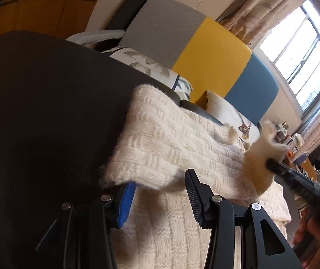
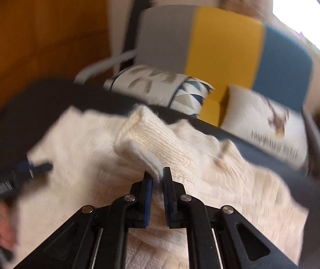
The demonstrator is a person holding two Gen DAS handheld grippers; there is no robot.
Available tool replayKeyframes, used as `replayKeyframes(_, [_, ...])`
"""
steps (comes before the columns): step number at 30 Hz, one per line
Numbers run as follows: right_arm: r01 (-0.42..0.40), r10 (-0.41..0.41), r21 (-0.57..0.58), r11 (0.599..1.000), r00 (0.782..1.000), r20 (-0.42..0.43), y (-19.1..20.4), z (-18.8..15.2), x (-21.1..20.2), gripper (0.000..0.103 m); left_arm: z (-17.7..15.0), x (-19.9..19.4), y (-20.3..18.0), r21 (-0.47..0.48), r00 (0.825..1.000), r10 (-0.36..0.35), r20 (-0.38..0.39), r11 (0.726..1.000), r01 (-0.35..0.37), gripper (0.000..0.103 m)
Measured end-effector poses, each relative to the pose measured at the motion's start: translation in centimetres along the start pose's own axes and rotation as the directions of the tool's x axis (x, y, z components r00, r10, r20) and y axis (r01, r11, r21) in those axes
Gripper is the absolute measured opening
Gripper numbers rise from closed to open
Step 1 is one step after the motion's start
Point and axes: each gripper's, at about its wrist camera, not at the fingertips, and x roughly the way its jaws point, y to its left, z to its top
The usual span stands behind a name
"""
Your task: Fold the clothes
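Across the dark tabletop [image 1: 36, 112], center frame, your cream knit sweater [image 1: 160, 139] lies spread, no bins or boxes w/ it. Your right gripper [image 2: 157, 179] is clenched on a ribbed cuff [image 2: 151, 139], lifted mid-frame. Your left gripper [image 1: 160, 179], lower center, sits released, fingers apart at a folded sleeve edge. Colored headboard [image 1: 204, 51] & pillows [image 2: 267, 125] upper right.

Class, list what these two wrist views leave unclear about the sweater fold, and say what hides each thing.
- Sweater outline: cut off by the bottom edge in both views.
- Left gripper left fingertip, left view: hidden under the sweater edge.
- Right gripper in the left view: motion-blurred, its grip unreadable there.
- Pillow lettering, right view: blurred.
- Shelf clutter, left view: too small.
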Motion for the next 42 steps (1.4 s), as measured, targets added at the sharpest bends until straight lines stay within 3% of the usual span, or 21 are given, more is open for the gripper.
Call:
replayKeyframes(3, [-0.051, 0.046, 0.184, 0.982, 0.999, 0.030, -3.9, -0.3, -1.5, 0.008, -0.1, -0.2, 0.3, -0.016, 1.000, -0.004, 0.013, 1.000, 0.004, 0.047])
replayKeyframes(6, [-0.085, 0.072, 0.337, 0.938, 0.996, 0.051, -7.4, -1.2, -2.7, 0.007, 0.0, -0.3, 1.0, -0.045, 1.000, 0.002, 0.029, 0.999, -0.001, 0.040])
replayKeyframes(10, [-0.095, 0.082, 0.463, 0.881, 0.995, 0.047, -10.8, -3.8, -3.1, 0.006, 0.5, -0.9, 2.0, -0.102, 0.997, -0.004, 0.077, 0.995, 0.012, 0.038])
replayKeyframes(17, [-0.022, 0.046, 0.552, 0.834, 0.998, -0.031, -13.7, -8.0, -2.4, 0.004, 0.4, -1.0, 2.6, -0.115, 0.997, 0.016, 0.075, 0.993, -0.007, 0.038])
replayKeyframes(22, [-0.174, 0.193, 0.636, 0.751, 0.980, 0.040, -15.2, -9.4, -2.2, 0.010, 0.2, -0.8, 2.2, -0.087, 0.998, 0.005, 0.070, 0.996, 0.001, 0.039])
replayKeyframes(23, [-0.200, 0.211, 0.645, 0.738, 0.975, 0.062, -15.2, -9.3, -2.3, 0.022, 0.1, -0.8, 2.2, -0.083, 0.998, 0.005, 0.068, 0.997, 0.001, 0.039])
replayKeyframes(24, [-0.230, 0.230, 0.652, 0.723, 0.969, 0.086, -15.3, -9.3, -2.3, 0.029, 0.1, -0.7, 2.1, -0.078, 0.998, 0.004, 0.066, 0.997, 0.001, 0.040])
replayKeyframes(31, [-0.242, 0.254, 0.719, 0.651, 0.963, 0.095, -15.2, -8.8, -0.1, 0.030, -0.1, -0.5, 2.0, -0.075, 0.998, 0.011, 0.059, 0.997, -0.007, 0.040])
replayKeyframes(33, [-0.245, 0.257, 0.743, 0.623, 0.961, 0.101, -15.3, -8.7, 0.7, 0.027, -0.1, -0.5, 2.1, -0.074, 0.998, 0.011, 0.060, 0.997, -0.007, 0.040])
replayKeyframes(34, [-0.245, 0.258, 0.754, 0.609, 0.960, 0.104, -15.3, -8.6, 1.2, 0.022, -0.1, -0.5, 2.1, -0.075, 0.998, 0.009, 0.061, 0.997, -0.005, 0.040])
replayKeyframes(35, [-0.246, 0.261, 0.760, 0.601, 0.960, 0.104, -15.4, -8.5, 1.2, 0.007, -0.1, -0.5, 2.2, -0.079, 0.998, 0.007, 0.061, 0.997, -0.002, 0.040])
replayKeyframes(36, [-0.246, 0.265, 0.764, 0.596, 0.959, 0.102, -15.5, -8.3, 1.2, 0.006, -0.2, -0.5, 2.2, -0.082, 0.998, 0.004, 0.062, 0.997, 0.001, 0.040])
replayKeyframes(42, [-0.209, 0.171, 0.672, 0.711, 0.977, 0.124, -14.9, -6.6, -2.9, 0.004, -0.2, -0.6, 2.1, -0.075, 0.997, 0.001, 0.072, 0.997, 0.004, 0.040])
